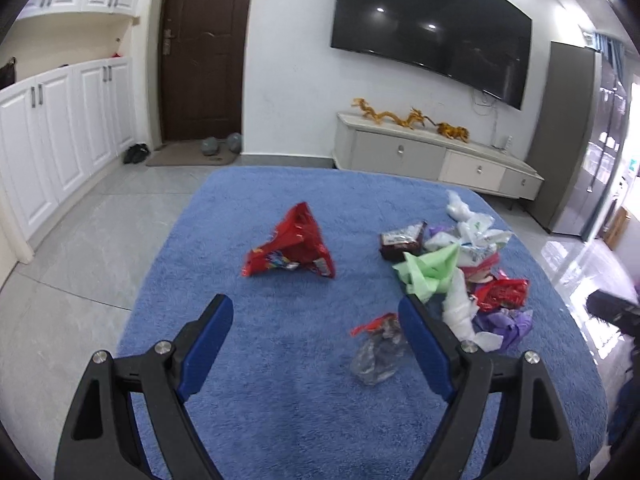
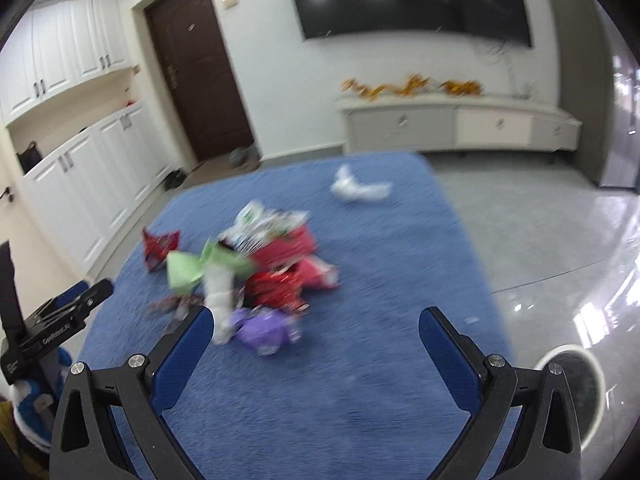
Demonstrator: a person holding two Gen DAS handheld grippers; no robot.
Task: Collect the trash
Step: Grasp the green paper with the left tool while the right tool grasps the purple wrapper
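Observation:
Trash lies on a blue rug (image 1: 280,400). In the left wrist view a red snack bag (image 1: 294,246) stands alone mid-rug, a clear wrapper with a red end (image 1: 376,350) lies by the right finger, and a pile (image 1: 460,272) of green, white, red and purple wrappers lies to the right. My left gripper (image 1: 316,308) is open and empty above the rug. In the blurred right wrist view the pile (image 2: 256,276) lies ahead left, with a purple wrapper (image 2: 266,330) nearest and a white tissue (image 2: 360,190) farther back. My right gripper (image 2: 316,320) is open and empty.
A TV cabinet (image 1: 436,156) stands against the far wall under a large TV (image 1: 432,24). White cupboards (image 1: 60,128) line the left side beside a brown door (image 1: 204,48). Grey tile floor (image 2: 540,232) surrounds the rug. A round dark object (image 2: 576,384) sits at the rug's right.

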